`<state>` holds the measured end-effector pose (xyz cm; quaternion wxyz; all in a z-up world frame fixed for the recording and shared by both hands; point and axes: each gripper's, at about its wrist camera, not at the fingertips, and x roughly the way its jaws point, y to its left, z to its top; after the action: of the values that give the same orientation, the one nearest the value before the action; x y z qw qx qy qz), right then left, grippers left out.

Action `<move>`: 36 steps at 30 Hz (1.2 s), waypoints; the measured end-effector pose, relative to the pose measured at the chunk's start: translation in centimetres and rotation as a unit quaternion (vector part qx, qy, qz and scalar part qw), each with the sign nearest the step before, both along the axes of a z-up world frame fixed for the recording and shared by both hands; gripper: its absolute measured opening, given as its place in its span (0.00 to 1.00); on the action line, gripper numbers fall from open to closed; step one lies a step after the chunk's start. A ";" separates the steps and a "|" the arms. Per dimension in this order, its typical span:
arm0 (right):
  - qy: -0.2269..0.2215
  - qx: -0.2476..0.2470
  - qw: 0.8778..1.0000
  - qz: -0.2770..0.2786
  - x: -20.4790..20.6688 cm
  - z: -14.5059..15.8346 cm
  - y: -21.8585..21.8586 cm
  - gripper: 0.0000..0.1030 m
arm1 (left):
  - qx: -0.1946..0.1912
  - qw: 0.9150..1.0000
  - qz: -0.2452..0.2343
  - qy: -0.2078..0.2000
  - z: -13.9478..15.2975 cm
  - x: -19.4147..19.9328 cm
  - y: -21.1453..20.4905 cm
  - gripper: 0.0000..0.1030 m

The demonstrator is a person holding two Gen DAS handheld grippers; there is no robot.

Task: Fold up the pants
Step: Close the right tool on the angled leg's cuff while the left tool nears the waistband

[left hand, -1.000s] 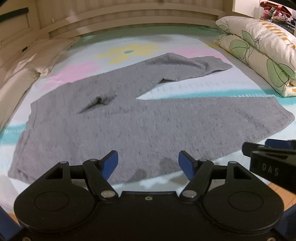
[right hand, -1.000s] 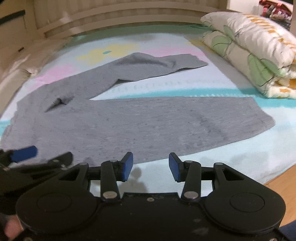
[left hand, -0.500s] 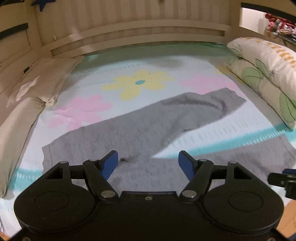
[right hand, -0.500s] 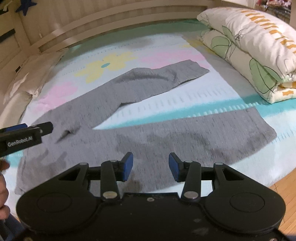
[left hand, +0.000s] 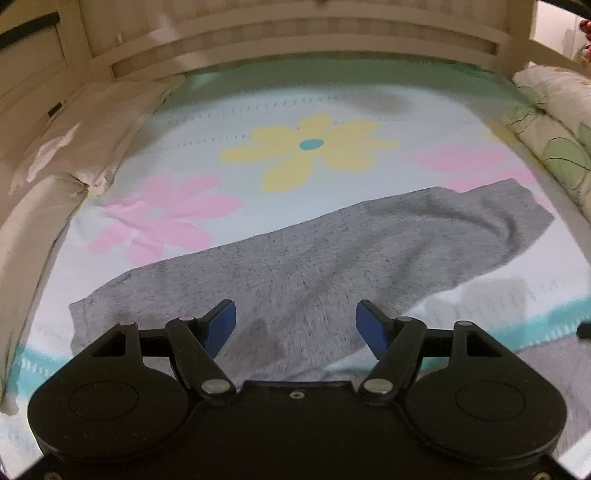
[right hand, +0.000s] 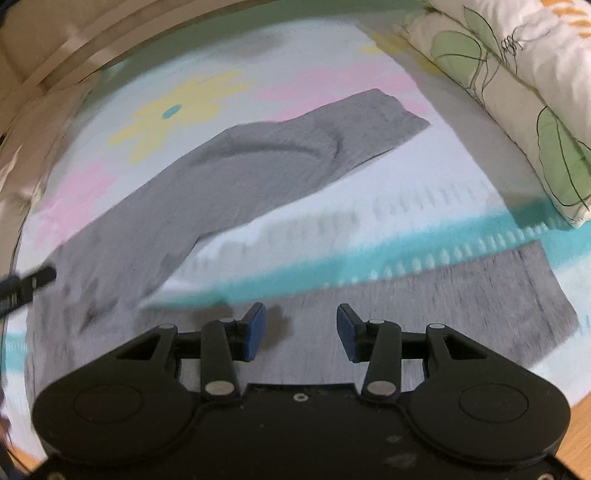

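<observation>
You've carried both empty, parted claws, left gripper [left hand: 295,321] and right gripper [right hand: 301,328], in over the flat grey pants [right hand: 229,184], toward the far leg at upper right, so no fold has begun.

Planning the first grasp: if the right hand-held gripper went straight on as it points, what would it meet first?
Probably the grey pants, on the nearer leg: the right hand-held gripper points down at it, jaws open and empty.

bed: floral sheet [left hand: 314,144] | slatted headboard [left hand: 295,33] | wood floor [right hand: 580,435]
</observation>
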<state>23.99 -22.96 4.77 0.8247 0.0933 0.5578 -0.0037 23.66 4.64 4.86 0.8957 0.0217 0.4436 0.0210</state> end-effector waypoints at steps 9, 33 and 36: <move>-0.046 -0.003 0.996 -0.076 11.8 -3.5 -2.6 0.44 | 0.026 0.999 0.010 0.018 -4.3 5.6 0.8 0.63; -0.045 -0.033 0.980 -0.191 30.5 -12.9 1.5 0.44 | 0.046 0.991 0.009 0.124 -12.3 8.2 2.6 0.64; -0.028 -0.049 0.980 -0.189 30.7 -14.2 1.8 0.44 | 0.027 0.991 0.026 0.127 -12.4 8.9 3.3 0.66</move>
<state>54.65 -21.20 -9.47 0.8280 0.1571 0.5057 -0.1845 32.54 7.95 -7.59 0.8304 0.0367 0.5535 0.0531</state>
